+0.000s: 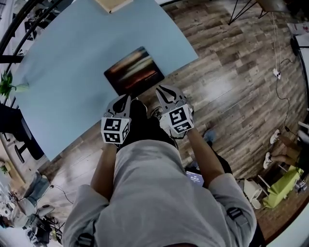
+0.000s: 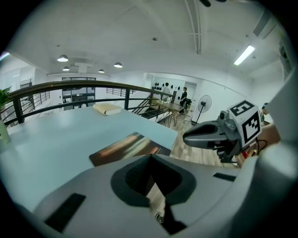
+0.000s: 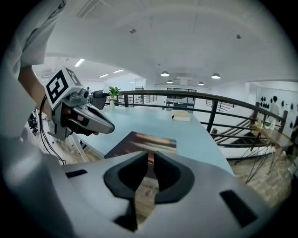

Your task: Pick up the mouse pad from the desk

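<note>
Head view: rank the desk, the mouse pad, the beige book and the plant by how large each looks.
1. desk: largest by far.
2. mouse pad.
3. beige book and plant: both look small and are cut off by the frame edge, so I won't rank one above the other.

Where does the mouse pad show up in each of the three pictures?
Head view: mouse pad just above centre, by the desk's near edge.
Left gripper view: left of centre, below the middle.
Right gripper view: just left of centre, below the middle.
Shared landmark: tan book farther back on the desk.
</note>
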`<state>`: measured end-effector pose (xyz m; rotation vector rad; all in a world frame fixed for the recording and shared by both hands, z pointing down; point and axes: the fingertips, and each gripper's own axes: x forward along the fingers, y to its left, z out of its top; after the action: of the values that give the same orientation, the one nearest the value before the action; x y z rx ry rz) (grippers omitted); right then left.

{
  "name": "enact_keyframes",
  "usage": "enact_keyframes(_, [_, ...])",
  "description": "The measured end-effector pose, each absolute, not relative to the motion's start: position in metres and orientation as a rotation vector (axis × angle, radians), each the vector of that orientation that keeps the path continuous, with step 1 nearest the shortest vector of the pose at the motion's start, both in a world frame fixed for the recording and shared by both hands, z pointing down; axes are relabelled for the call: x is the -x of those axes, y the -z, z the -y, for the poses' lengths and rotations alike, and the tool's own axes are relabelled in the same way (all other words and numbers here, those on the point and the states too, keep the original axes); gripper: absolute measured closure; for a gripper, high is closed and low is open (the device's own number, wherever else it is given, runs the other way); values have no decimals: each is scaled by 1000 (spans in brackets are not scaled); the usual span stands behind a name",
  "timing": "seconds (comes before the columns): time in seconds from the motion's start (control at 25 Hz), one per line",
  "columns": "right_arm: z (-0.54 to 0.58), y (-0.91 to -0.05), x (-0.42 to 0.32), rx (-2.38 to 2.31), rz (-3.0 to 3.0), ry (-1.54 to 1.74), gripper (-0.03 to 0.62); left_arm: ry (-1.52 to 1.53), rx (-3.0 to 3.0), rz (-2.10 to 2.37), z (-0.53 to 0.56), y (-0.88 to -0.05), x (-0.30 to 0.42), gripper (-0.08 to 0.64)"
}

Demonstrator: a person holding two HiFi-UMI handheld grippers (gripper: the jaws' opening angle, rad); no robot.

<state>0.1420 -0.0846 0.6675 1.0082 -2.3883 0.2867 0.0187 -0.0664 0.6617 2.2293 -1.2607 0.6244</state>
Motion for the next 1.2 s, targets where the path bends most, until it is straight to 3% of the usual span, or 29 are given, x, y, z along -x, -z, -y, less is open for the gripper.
enact_keyframes(0.48, [79,-714,-131,-891,2303,-188,546,-657,-2139,1246,57,-701,-14,548])
enact_keyframes(1.2, [75,-765,-102,-600,2096,360,503,-685,-2084,1242,56,-720,4,548])
